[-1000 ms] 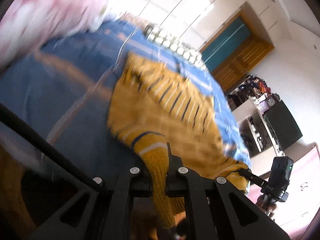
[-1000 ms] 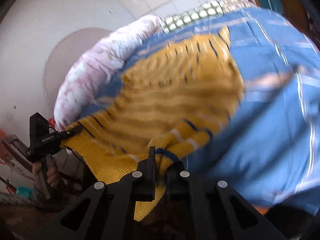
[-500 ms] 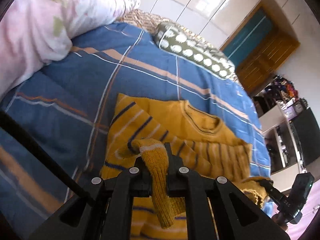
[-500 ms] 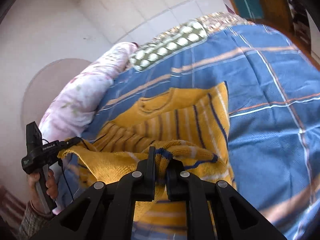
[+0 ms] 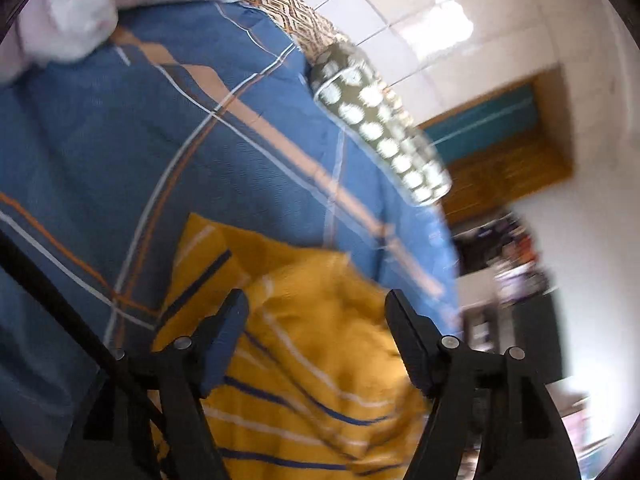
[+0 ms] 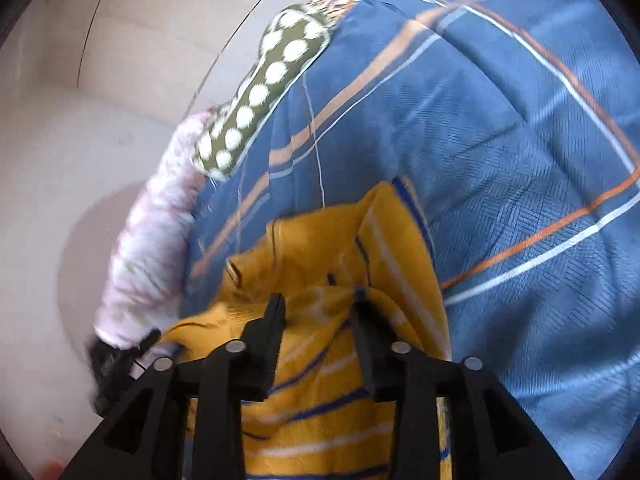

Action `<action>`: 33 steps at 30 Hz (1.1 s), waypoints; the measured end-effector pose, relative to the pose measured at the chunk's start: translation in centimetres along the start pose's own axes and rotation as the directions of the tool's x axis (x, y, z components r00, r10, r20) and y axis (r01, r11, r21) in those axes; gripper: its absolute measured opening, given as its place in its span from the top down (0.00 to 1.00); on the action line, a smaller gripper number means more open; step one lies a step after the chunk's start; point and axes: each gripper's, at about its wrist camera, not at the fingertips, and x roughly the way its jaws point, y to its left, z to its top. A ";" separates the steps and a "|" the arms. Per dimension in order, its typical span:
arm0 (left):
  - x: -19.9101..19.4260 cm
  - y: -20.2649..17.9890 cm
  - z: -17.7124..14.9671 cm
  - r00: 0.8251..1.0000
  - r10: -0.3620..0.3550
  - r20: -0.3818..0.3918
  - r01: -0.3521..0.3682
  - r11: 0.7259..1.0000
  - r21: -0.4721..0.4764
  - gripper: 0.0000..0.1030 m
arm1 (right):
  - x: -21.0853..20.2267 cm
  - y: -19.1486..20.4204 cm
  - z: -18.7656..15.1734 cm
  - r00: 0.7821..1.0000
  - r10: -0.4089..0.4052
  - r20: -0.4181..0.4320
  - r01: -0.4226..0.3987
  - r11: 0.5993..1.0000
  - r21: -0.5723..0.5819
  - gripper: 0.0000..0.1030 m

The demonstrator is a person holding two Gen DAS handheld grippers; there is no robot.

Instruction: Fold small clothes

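Note:
A yellow knit sweater with blue and white stripes lies folded over itself on the blue plaid bedspread. My left gripper hovers just above it; its jaws are opening wide and no longer pinch the knit. In the right wrist view the same sweater is bunched under my right gripper, whose jaws are opening with a loose ridge of cloth between them, not pressed. The left gripper also shows blurred at the sweater's left edge.
A green polka-dot pillow and a pink floral quilt lie at the head of the bed. The bedspread stretches on to the right of the sweater. A wooden door and dark shelves stand past the bed.
Both grippers carried pinched folds of the sweater forward over its body and down, then their jaws parted and let the knit go. The sweater now lies doubled over.

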 end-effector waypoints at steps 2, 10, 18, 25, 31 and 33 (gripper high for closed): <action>-1.0 0.1 0.3 1.000 -0.029 0.007 0.029 1.000 -0.008 0.32 | -0.5 -0.8 0.8 0.999 0.019 0.033 -0.020 0.999 0.049 0.63; -4.5 -2.6 -2.8 0.988 0.153 0.037 -0.157 0.968 0.194 0.30 | -4.7 0.9 1.1 0.984 -0.126 0.122 0.133 0.990 -0.053 0.48; -8.4 -2.0 -9.6 0.974 0.226 0.030 -0.222 0.910 0.351 0.30 | -8.1 1.0 -8.7 0.962 -0.273 0.009 0.257 0.894 -0.367 0.47; -11.6 -0.7 -13.0 0.949 0.302 0.091 -0.315 0.883 0.348 0.30 | -10.1 -2.6 -10.6 0.925 -0.377 0.051 0.370 0.861 -0.350 0.91; -11.3 0.2 -14.8 0.903 0.377 0.207 -0.427 0.838 0.340 0.26 | -15.0 -0.1 -11.6 0.914 -0.354 0.195 0.403 0.843 -0.355 0.88; -10.3 0.6 -15.2 0.889 0.395 0.231 -0.453 0.831 0.324 0.26 | -15.0 2.1 -12.3 0.919 -0.320 0.232 0.390 0.827 -0.405 0.88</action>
